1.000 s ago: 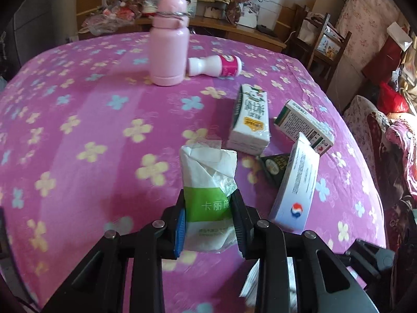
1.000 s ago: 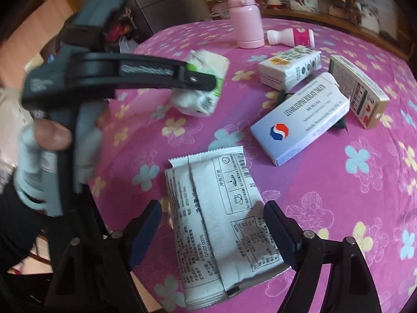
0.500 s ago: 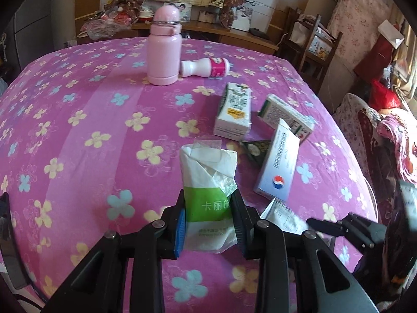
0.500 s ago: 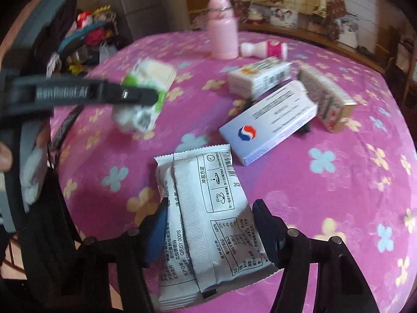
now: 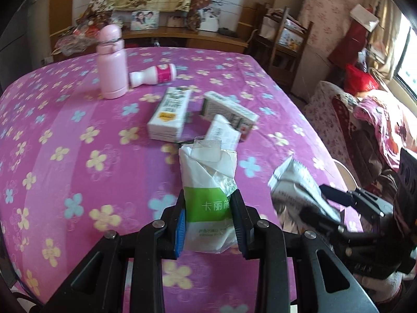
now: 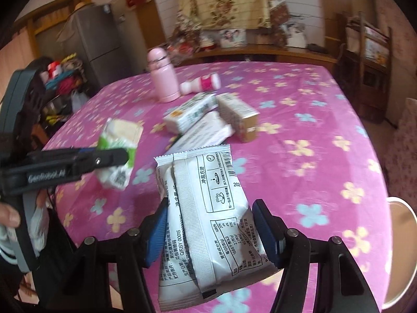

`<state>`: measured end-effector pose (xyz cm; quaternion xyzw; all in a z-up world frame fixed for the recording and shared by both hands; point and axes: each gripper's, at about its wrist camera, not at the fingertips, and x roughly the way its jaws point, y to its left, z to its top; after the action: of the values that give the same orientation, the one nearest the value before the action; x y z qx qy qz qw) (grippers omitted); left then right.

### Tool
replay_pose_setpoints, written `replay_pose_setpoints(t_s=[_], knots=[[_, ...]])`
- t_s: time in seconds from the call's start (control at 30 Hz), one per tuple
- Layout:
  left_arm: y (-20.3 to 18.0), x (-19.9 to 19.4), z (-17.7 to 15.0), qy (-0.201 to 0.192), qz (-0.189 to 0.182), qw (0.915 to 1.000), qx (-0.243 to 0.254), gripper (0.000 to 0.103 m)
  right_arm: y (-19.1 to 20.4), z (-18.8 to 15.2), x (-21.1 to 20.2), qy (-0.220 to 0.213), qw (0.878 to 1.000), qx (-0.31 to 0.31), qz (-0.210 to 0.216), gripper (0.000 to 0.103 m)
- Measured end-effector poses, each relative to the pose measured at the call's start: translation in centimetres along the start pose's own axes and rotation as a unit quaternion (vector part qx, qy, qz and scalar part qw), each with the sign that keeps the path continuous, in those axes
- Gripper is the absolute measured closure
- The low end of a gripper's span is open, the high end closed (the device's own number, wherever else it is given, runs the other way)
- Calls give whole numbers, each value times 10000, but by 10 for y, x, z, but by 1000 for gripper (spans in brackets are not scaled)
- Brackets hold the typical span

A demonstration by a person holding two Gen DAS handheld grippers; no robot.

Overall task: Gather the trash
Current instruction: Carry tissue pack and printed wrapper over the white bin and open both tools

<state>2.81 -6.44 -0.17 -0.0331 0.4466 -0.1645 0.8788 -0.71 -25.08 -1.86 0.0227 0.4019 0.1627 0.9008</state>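
Pink flowered tablecloth (image 5: 65, 135) covers the table, cluttered bedroom behind. We have both grippers loaded and lifted off the cloth. Left gripper (image 5: 208, 219) is clamped on the green-and-white tissue pack (image 5: 208, 182), pads squeezing its lower half, top sticking out forward. Right gripper (image 6: 211, 229) has its jaws just closed in onto the white printed sachet (image 6: 206, 208); pads press both long edges, sachet upright between them, tail hanging below. In the left view the right tool sits low right, near the table's right edge, sachet tilted. In the right view the left tool crosses at mid-left, tissue pack over the cloth near the left edge.

Remaining on the table, clustered mid-far: pink bottle (image 5: 112, 65) upright, small white-and-pink bottle (image 5: 153, 74) lying just beside it, drink carton (image 5: 169, 114), two flat boxes (image 5: 229, 112) overlapping. Near half of the cloth is open on both sides. Armchair (image 5: 365, 135) off the right edge.
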Motion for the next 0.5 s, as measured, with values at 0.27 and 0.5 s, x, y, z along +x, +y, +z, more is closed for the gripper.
replay_pose_setpoints(t_s=[0.27,0.5], knots=[[-54,10,0,53,-178,9990,405,70,-52,-6,-32,-212,9974,445,-530,37],[-99,24,3,142,-362,9965,734,70,-94,-15,-52,-325,9919,844,-893,37]])
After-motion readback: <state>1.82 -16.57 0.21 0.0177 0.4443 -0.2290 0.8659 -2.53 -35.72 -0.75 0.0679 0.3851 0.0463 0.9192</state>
